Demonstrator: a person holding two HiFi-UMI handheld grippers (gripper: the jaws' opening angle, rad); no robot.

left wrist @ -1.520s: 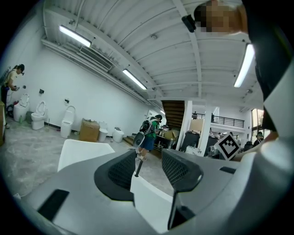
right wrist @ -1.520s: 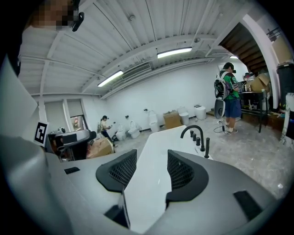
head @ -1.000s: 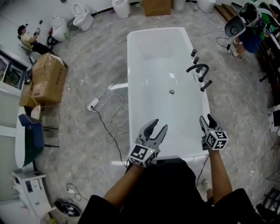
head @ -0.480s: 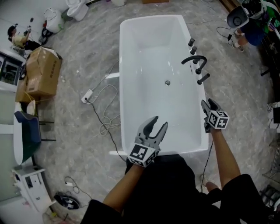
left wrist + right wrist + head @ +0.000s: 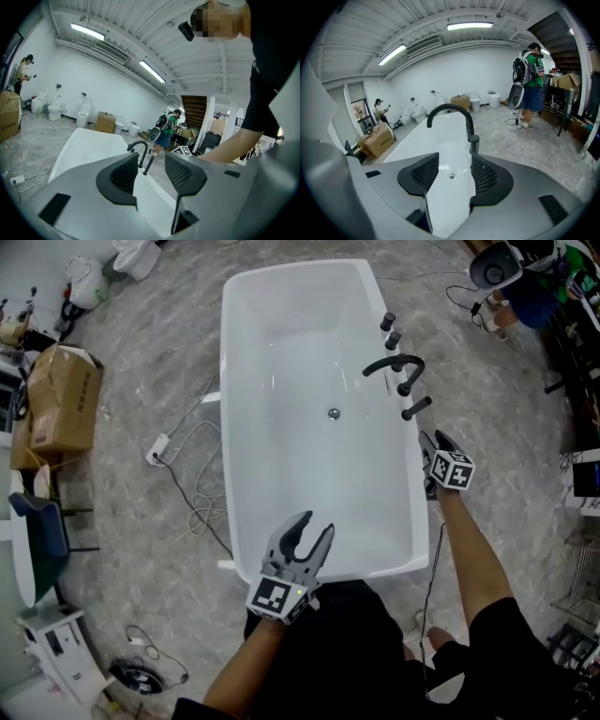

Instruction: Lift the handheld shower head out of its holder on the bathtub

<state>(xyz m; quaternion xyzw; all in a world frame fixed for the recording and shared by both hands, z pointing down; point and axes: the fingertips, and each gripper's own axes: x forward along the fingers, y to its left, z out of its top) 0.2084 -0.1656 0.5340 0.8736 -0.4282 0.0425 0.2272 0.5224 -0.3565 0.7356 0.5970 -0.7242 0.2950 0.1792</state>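
A white bathtub (image 5: 246, 427) stands lengthwise before me. On its right rim are two black knobs, a curved black spout (image 5: 389, 364) and the black handheld shower head (image 5: 416, 409), a slanted stick in its holder. My right gripper (image 5: 432, 441) hovers just short of the shower head, open and empty. In the right gripper view (image 5: 454, 173) the shower head (image 5: 474, 142) stands upright beyond the right pad, in front of the spout (image 5: 450, 112). My left gripper (image 5: 302, 527) is open and empty over the tub's near end; its view (image 5: 151, 171) shows the shower head (image 5: 149, 164) far ahead.
A power strip and loose cable (image 5: 157, 448) lie on the floor left of the tub. A cardboard box (image 5: 61, 399) sits further left. A person in green with a backpack (image 5: 530, 292) stands at the far right beside cluttered shelves.
My right gripper has travelled forward along the tub's right rim and down, closing on the shower head. The left gripper has sunk a little toward the tub's near end.
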